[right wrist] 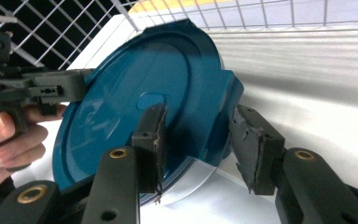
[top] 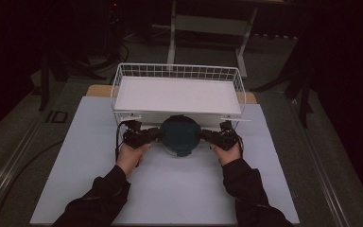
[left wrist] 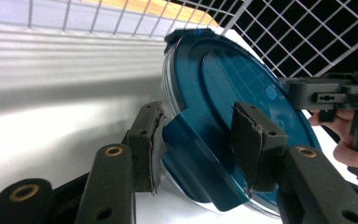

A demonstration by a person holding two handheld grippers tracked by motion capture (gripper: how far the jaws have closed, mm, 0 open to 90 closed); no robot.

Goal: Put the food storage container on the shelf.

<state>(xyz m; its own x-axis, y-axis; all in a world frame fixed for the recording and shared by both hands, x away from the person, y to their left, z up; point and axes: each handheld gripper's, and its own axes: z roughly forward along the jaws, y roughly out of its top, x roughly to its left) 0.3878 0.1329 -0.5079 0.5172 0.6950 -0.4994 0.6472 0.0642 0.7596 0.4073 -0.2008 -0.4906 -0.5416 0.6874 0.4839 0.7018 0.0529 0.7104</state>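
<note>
Teal plastic is what you've got between your two tools here: a round container with a dark teal lid (top: 180, 134) sitting at the centre of the high view, on the white table cover (top: 170, 189) right in front of the white wire basket (top: 123, 75).

Your left gripper (top: 157, 135) comes in from the left of the lid and your right gripper (top: 201, 135) from the right, so the container is bracketed on both sides.

In the left gripper view the container (left wrist: 228, 121) fills the middle and right of the frame, and your two black jaws straddle the lid's side tab. The pads look like they're on the tab, but I honestly can't tell if they're pressing or just sitting around it.

Same story in the right gripper view: the lid (right wrist: 144, 121) takes up the centre-left, one jaw lies over its top, the other stands just off the tab on the right with a small gap showing.
</note>
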